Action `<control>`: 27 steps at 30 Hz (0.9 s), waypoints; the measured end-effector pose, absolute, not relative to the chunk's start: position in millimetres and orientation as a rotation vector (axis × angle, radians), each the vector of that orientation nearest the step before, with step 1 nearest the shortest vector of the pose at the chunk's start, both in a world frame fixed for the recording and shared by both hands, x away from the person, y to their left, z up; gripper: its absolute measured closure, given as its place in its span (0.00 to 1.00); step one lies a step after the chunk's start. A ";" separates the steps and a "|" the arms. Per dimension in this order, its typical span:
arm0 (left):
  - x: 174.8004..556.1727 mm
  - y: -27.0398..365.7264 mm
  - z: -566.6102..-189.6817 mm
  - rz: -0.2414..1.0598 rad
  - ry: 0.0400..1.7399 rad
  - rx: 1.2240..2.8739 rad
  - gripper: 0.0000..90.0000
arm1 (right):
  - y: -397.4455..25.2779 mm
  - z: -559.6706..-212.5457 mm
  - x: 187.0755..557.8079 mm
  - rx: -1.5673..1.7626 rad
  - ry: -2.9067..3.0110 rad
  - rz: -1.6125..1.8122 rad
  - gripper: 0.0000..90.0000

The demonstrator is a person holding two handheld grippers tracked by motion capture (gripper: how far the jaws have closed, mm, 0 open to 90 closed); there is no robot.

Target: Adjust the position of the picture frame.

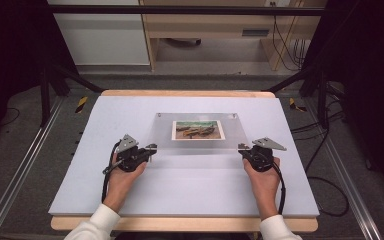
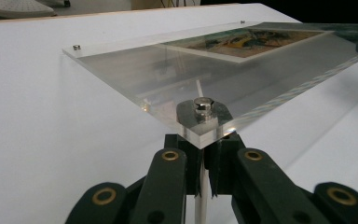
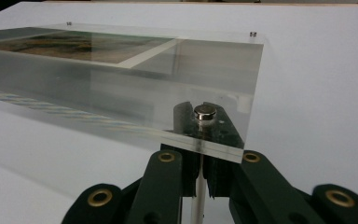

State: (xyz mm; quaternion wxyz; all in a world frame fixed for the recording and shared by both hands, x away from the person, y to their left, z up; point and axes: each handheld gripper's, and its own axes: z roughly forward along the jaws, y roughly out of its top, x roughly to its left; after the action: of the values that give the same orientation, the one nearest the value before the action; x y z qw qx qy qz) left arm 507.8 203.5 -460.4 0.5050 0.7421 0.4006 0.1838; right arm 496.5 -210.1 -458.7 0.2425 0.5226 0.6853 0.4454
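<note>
A clear acrylic frame (image 1: 166,136) with a landscape photo (image 1: 198,130) in it lies mid-table. My left gripper (image 1: 152,147) is at its near left corner and my right gripper (image 1: 241,146) at its near right corner. In the left gripper view the jaws stand shut under the frame (image 2: 135,70) corner, their tips (image 2: 200,123) showing through the acrylic below a metal stud (image 2: 203,104). The right gripper view shows the same: jaw tips (image 3: 204,127) shut beneath the frame (image 3: 205,65) corner and its stud (image 3: 205,112). The frame's near edge looks raised off the table.
The white table top (image 1: 190,190) has bare room on all sides of the frame. Two small studs (image 1: 159,115) mark the frame's far corners. Black rig posts, cables and floor rails (image 1: 25,160) flank the table.
</note>
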 end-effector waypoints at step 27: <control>503.4 206.8 -467.9 0.436 1.003 1.809 0.94 | -207.5 -468.8 493.5 1.430 1.931 1.217 0.94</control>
State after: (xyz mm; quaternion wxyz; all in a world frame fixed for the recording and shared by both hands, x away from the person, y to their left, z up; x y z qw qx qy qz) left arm 503.4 206.8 -467.9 0.4916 0.7451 0.4132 0.1797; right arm 493.5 -207.5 -468.8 0.2224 0.5176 0.6990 0.4406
